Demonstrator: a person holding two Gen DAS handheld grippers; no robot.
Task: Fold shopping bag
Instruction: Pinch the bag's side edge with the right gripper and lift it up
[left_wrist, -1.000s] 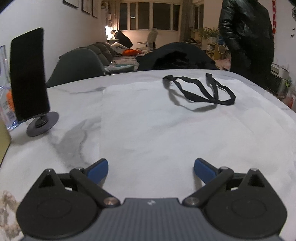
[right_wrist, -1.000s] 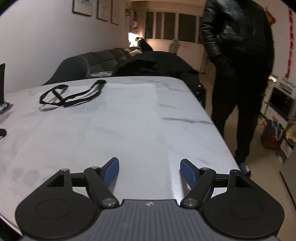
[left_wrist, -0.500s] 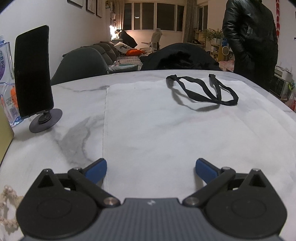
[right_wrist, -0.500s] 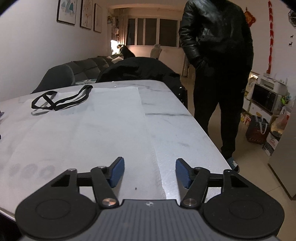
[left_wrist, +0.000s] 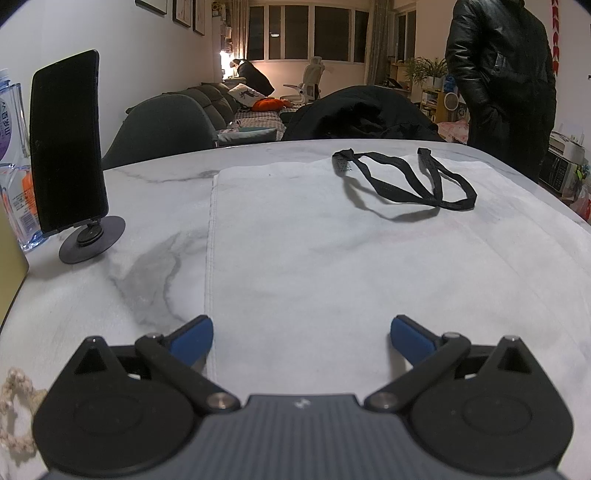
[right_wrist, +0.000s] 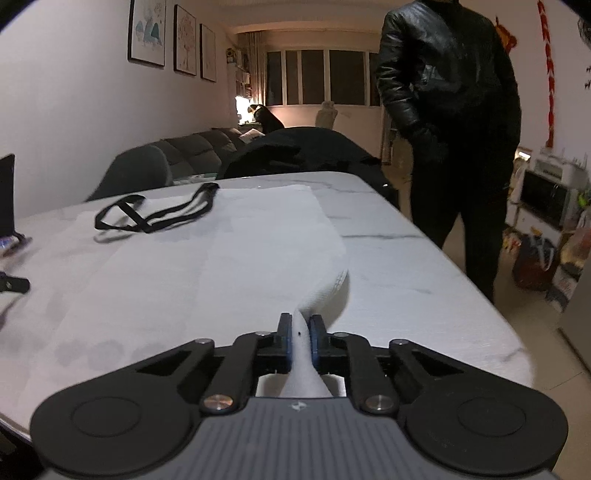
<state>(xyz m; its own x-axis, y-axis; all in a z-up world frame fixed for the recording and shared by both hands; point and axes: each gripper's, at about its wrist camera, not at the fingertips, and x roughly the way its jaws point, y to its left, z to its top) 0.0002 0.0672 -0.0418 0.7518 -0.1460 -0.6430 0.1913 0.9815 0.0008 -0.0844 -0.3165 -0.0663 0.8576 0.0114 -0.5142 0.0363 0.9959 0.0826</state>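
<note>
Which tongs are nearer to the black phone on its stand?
Left. The left tongs hang open at the bag's left edge, the phone close ahead to their left. The right tongs pinch the bag's opposite corner.

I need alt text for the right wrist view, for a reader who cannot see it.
The right gripper is shut on the near corner of a white shopping bag lying flat on a marble table, lifting that corner. The bag's black handles lie at its far end; a person in a black jacket stands beside the table.
</note>
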